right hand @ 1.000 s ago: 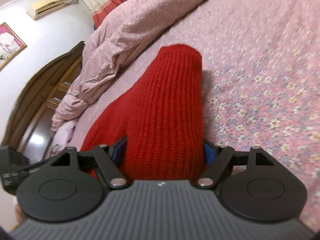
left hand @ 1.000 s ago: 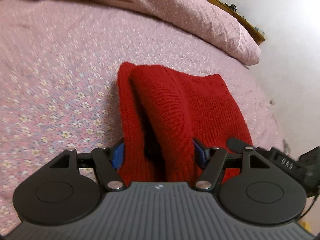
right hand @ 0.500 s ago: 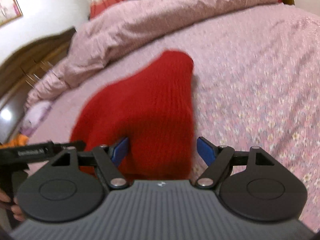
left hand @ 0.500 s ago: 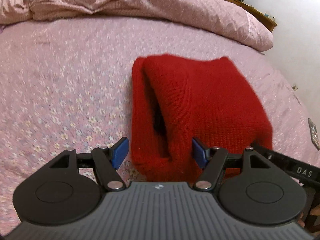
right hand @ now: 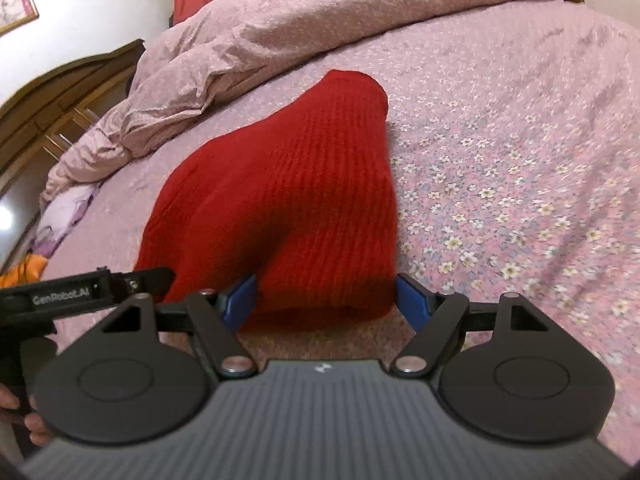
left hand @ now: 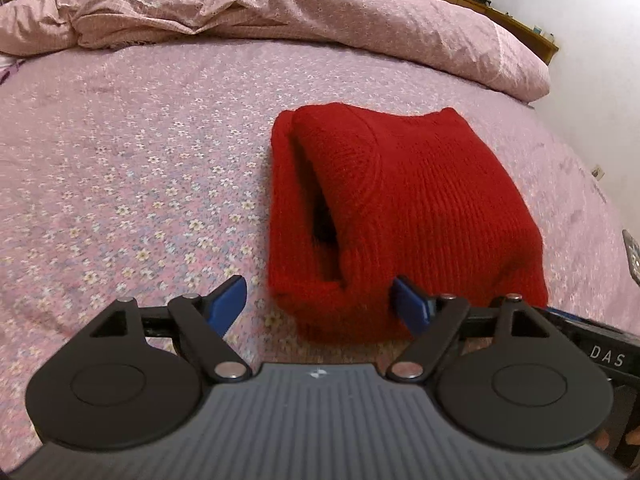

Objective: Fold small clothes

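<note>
Red knit garment (left hand: 420, 216) lies folded into a compact bundle on the floral pink bedsheet (left hand: 140, 184), centre-right of the left wrist frame, centre of the right wrist frame (right hand: 296, 216). Fold looks done or nearly done: layers doubled over, thick rolled edge on the frame-left side with a dark gap between layers. What may be left, as a judgement: flatten that puffed-up edge, square the bundle, maybe move it aside. No other small clothes clearly visible, so can't tell if more are waiting.

Left gripper (left hand: 320, 300): blue fingertips (left hand: 230, 296) spread wide, pinching nothing. Near bottom edge of the garment sits just ahead of and between the tips, closer to the frame-right tip, which is touching or just beside the knit; can't tell which.

Right gripper (right hand: 326, 296): also spread apart, nothing clamped. Near end of the bundle fills the gap between its 2 tips, lower centre of frame; cloth looks right against both, but nothing shows them squeezing it.

Each view catches part of the other tool: lower right edge in the left wrist frame, lower left in the right wrist frame. Crumpled pink duvet (right hand: 320, 12) across the top of both frames, well apart from the garment
</note>
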Motion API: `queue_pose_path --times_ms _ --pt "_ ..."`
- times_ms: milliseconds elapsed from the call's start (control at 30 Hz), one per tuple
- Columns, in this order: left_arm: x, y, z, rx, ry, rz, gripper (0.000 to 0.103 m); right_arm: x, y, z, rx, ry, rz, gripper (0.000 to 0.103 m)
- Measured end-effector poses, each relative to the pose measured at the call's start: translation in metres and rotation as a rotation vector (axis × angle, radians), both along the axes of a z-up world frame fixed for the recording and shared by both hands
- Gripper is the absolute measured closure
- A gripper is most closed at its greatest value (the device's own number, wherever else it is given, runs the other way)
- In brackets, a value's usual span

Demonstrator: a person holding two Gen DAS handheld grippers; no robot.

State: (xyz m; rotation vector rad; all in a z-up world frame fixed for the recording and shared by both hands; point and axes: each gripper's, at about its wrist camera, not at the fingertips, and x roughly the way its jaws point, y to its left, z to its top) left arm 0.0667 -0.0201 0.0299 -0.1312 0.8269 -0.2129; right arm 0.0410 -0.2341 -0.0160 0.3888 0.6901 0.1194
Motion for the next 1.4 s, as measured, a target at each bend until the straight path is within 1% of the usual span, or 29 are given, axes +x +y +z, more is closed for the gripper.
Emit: queue_pose_path --times_ms 100,267,367,500,667,867,1400 --pt "-0.013 0.0 0.003 0.015 0.006 -0.001 0.02 -0.013 0.002 0.008 -0.009 -0.017 0.0 0.026" --pt "-0.034 -0.007 0.001 0.075 0.023 -0.001 0.019 -0.03 0.008 0.025 -0.043 -0.023 -0.012 0.026" --pt "-0.043 -0.013 -0.001 0.094 0.028 -0.007 0.019 -0.038 0.015 0.026 -0.075 -0.015 -0.003 0.026" --pt "-0.051 -0.017 0.001 0.089 0.008 -0.01 0.019 -0.048 0.024 0.021 -0.116 -0.002 0.007 0.026" --pt "-0.05 -0.02 0.001 0.097 0.015 0.018 0.018 -0.051 0.03 0.013 -0.15 0.015 -0.004 0.026" --pt "-0.046 -0.02 -0.004 0.123 0.034 0.028 0.018 -0.049 0.032 0.012 -0.175 0.002 -0.039 0.026" --pt "-0.043 -0.025 -0.012 0.147 0.071 0.028 0.018 -0.045 0.035 0.003 -0.167 0.039 -0.038 0.026"
